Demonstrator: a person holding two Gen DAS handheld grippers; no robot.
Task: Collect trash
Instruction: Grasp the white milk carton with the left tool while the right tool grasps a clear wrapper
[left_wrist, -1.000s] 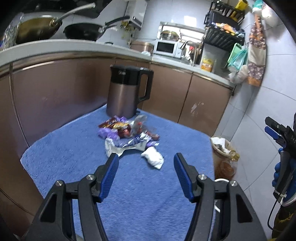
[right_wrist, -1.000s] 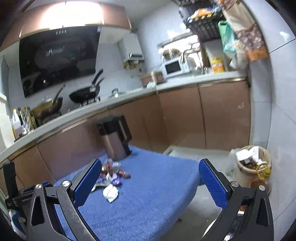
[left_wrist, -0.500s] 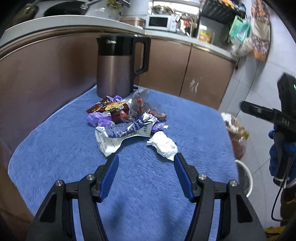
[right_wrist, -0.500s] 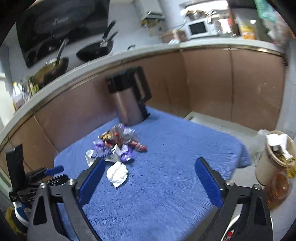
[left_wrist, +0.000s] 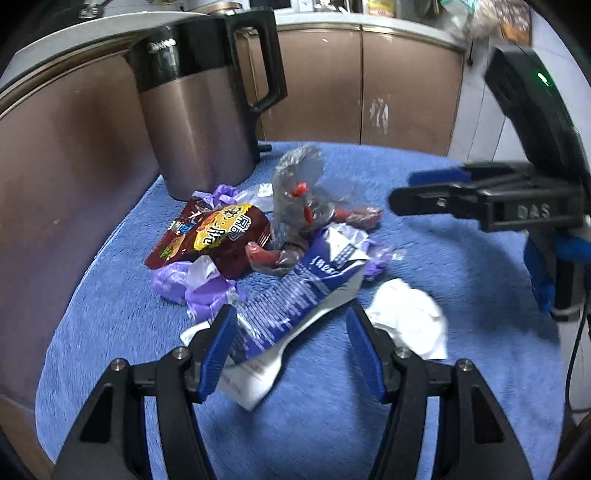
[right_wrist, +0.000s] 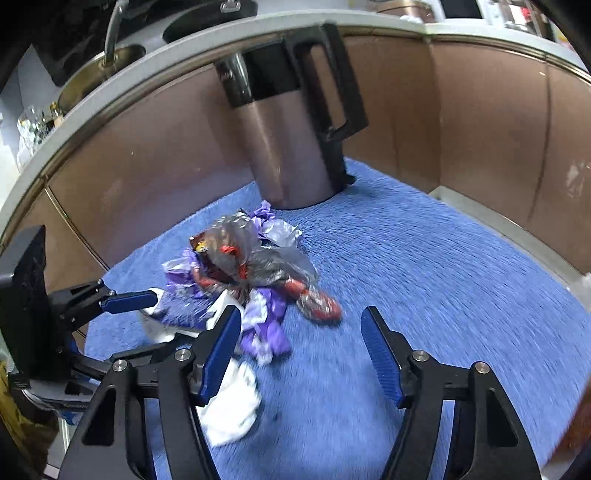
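Note:
A heap of trash lies on a blue towel (left_wrist: 110, 321): a red snack bag (left_wrist: 221, 236), a purple-and-white wrapper (left_wrist: 295, 306), clear crumpled plastic (left_wrist: 299, 192), purple scraps (left_wrist: 177, 288) and a white crumpled tissue (left_wrist: 410, 317). My left gripper (left_wrist: 291, 328) is open, its fingers either side of the purple-and-white wrapper's near end. My right gripper (right_wrist: 301, 332) is open just short of the heap (right_wrist: 251, 266), with the tissue (right_wrist: 236, 402) under its left finger. Each gripper shows in the other's view: the right (left_wrist: 443, 188), the left (right_wrist: 125, 299).
A brown and black kettle (left_wrist: 199, 107) stands on the towel right behind the heap, also in the right wrist view (right_wrist: 291, 122). Brown cabinet fronts (left_wrist: 402, 92) and a white countertop (right_wrist: 122, 99) curve behind the table.
Both grippers have come in low and close to the heap from farther back. The right gripper's jaws have narrowed somewhat. Nothing has been picked up.

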